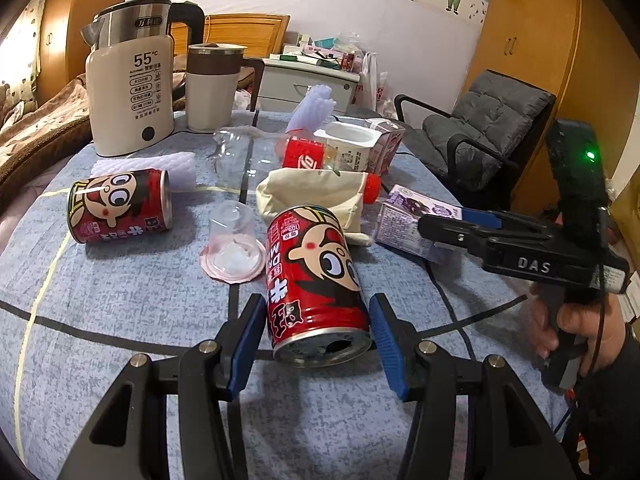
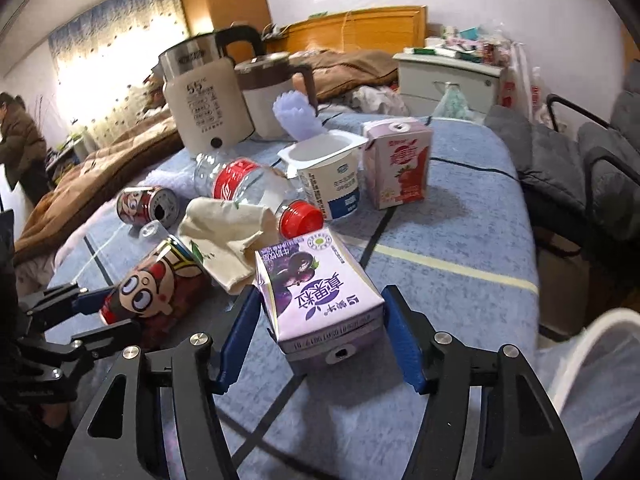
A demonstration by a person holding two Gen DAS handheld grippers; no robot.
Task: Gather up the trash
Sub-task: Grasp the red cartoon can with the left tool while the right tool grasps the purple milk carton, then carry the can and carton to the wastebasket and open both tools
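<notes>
My left gripper [image 1: 316,344] is open, its blue pads either side of a red cartoon can [image 1: 316,284] lying on the blue tablecloth; a small gap shows on each side. My right gripper [image 2: 320,340] is open around a purple milk carton [image 2: 316,296] lying on its side, pads close but apart from it. The right gripper also shows in the left wrist view [image 1: 448,228] at the same carton [image 1: 404,224]. The can shows in the right wrist view [image 2: 156,284], between the left gripper's fingers [image 2: 92,300].
A second red can [image 1: 120,206], an upturned clear cup [image 1: 234,246], a beige cloth [image 1: 316,192], a plastic bottle [image 2: 248,188], a yogurt cup [image 2: 328,172] and a pink carton [image 2: 400,160] lie around. A kettle [image 1: 132,80] and a mug [image 1: 212,84] stand at the back. A chair [image 1: 492,132] is at the right.
</notes>
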